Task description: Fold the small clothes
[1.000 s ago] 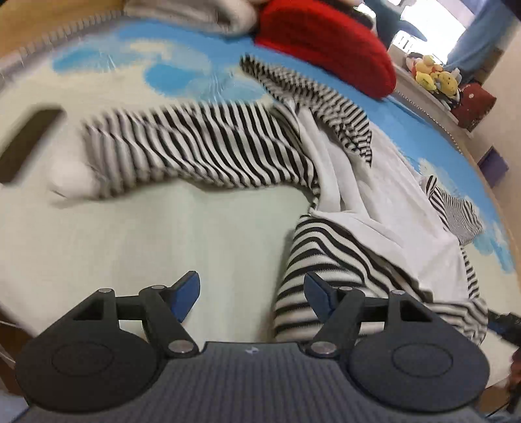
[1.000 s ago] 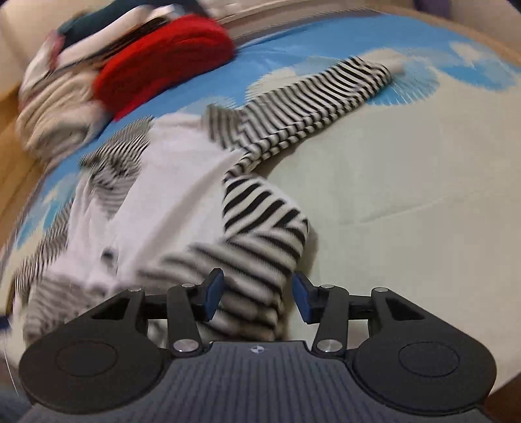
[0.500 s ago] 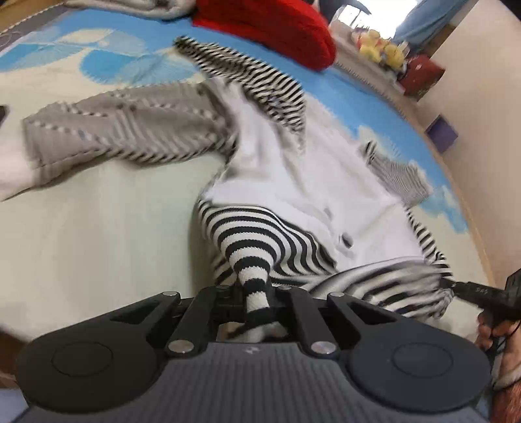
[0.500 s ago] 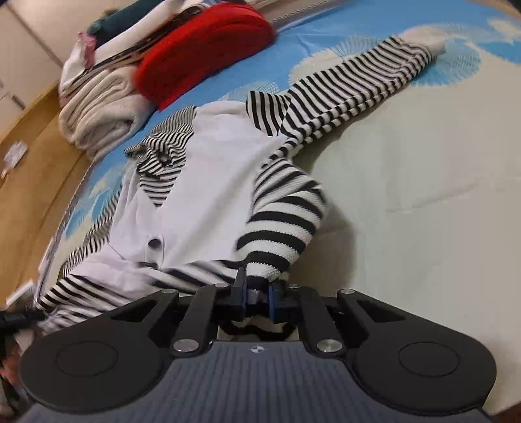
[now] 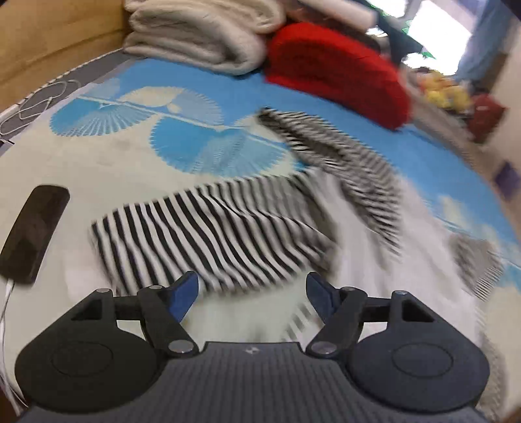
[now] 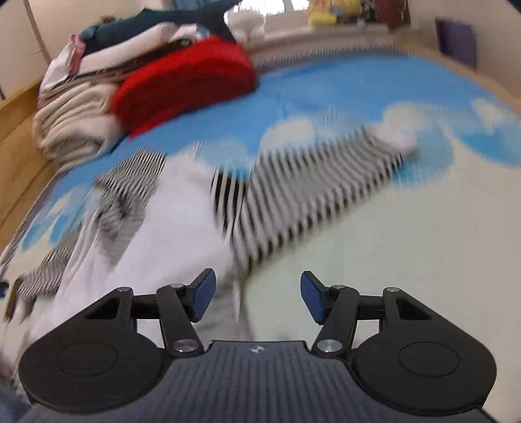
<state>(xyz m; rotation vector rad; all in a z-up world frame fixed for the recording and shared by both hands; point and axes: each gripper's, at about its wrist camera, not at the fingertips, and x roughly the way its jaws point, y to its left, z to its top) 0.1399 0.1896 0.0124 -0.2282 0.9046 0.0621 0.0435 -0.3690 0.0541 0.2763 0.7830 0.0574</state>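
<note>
Bright daylight from window [image 5: 433, 22]; heavy motion blur, fisheye edges.

Right gripper [image 6: 257, 294] hangs above the bed, jaws just sprung apart with nothing between them. Below lies the blurred white cardigan [image 6: 182, 224], its striped sleeve [image 6: 312, 195] stretched across the blue-and-cream sheet [image 6: 407, 247].

Striped top [image 5: 228, 234] motion-blurred; phone [image 5: 34, 234] edge-cropped

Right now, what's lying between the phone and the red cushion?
In the left wrist view, the striped sleeve and blue-patterned bedspread lie between the phone and red cushion.
</note>
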